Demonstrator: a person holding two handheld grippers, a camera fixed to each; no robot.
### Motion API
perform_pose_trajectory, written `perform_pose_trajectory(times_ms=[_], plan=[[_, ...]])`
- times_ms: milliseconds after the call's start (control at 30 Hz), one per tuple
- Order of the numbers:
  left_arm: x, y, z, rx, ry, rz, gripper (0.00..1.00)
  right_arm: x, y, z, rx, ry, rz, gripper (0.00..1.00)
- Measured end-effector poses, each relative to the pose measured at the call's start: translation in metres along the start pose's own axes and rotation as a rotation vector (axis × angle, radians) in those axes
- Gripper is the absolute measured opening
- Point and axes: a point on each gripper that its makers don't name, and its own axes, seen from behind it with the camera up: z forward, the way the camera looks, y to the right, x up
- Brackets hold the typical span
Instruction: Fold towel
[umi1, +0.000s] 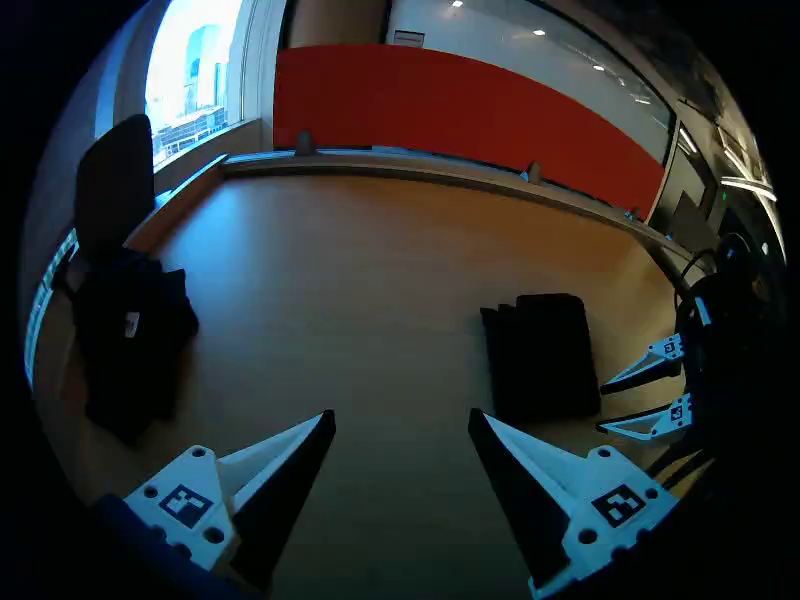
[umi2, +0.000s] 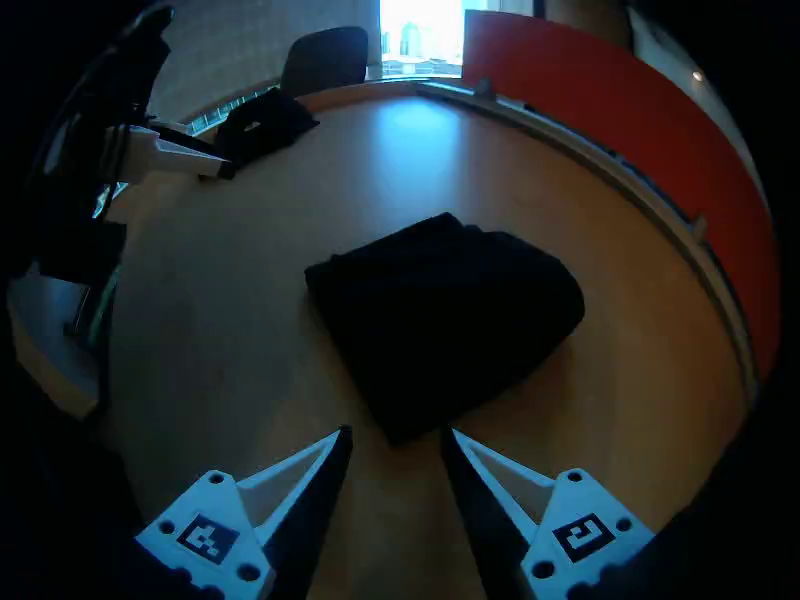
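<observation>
On the wooden table (umi2: 230, 330), the folded black towel (umi2: 445, 320) lies just ahead of the spread right gripper (umi2: 395, 438), with the left gripper (umi1: 400, 415) likewise spread off to one side; best pinch the near corner squarely, catching all layers.

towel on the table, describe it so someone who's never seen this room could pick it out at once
Start at the wooden table edged by a red partition. Near its middle, just ahead of the open jaws of the right gripper, lies the towel. It is a flat, neatly folded black slab, unlike the lumpy dark heap by the chair at the far corner.
</observation>
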Motion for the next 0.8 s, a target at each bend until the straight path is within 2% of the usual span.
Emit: perform_pose_trajectory(times_ms=[300, 467, 500, 733, 800], plan=[[-0.0006, -0.0011, 0.0002, 0.001, 0.001, -0.002, 0.99, -0.0058, 0.0030, 0.0055, -0.019, -0.007, 0.033, 0.60], [-0.0007, -0.0014, -0.0003, 0.001, 0.002, -0.003, 1.00, -0.0067, 0.0037, 0.0061, -0.028, -0.005, 0.051, 0.52], [-0.0007, -0.0015, -0.0004, 0.001, 0.002, -0.003, 1.00, -0.0067, 0.0042, 0.0060, -0.031, -0.005, 0.053, 0.49], [-0.0018, -0.0011, -0.0007, 0.000, 0.001, 0.000, 0.99, -0.0079, 0.0072, 0.0036, -0.042, -0.001, 0.071, 0.12], [-0.0019, -0.0011, -0.0007, 0.000, 0.000, 0.001, 0.99, -0.0077, 0.0076, 0.0032, -0.043, 0.001, 0.076, 0.07]])
